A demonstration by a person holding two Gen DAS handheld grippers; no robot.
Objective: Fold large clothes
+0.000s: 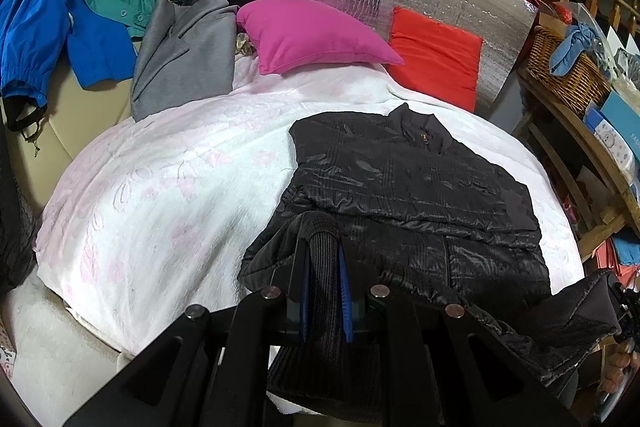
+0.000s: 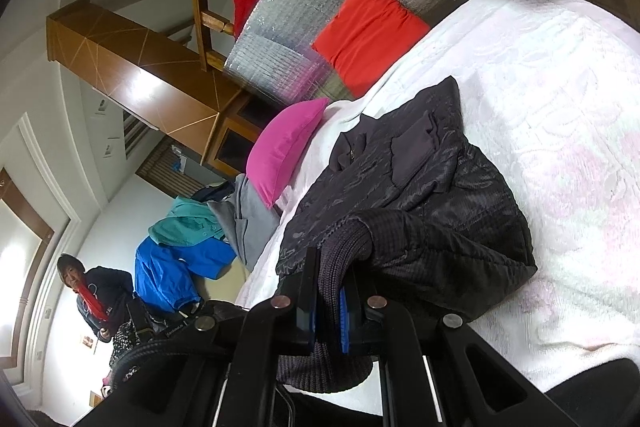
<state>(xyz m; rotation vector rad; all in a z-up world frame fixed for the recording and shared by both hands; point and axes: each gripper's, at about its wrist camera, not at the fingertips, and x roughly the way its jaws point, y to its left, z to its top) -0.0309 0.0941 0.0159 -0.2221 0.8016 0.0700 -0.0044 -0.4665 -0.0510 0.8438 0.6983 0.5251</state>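
While both of your tools grip ribbed knit cuffs, the black quilted jacket [image 1: 408,187] lies front-up on the white bedspread [image 1: 168,179], collar toward the pink cushion [image 1: 312,35]. Left hand-held gripper [image 1: 326,291]: jaws nearly closed, clamped on the left cuff [image 1: 320,247]. Right hand-held gripper [image 2: 328,315]: jaws pinched tight on the right cuff [image 2: 344,247]. Risks: the shiny shell looks slippery, so uneven pulling could skew the body; the thick knit could slip from the pads if you tug sideways; a bunched sleeve would leave a lumpy fold.
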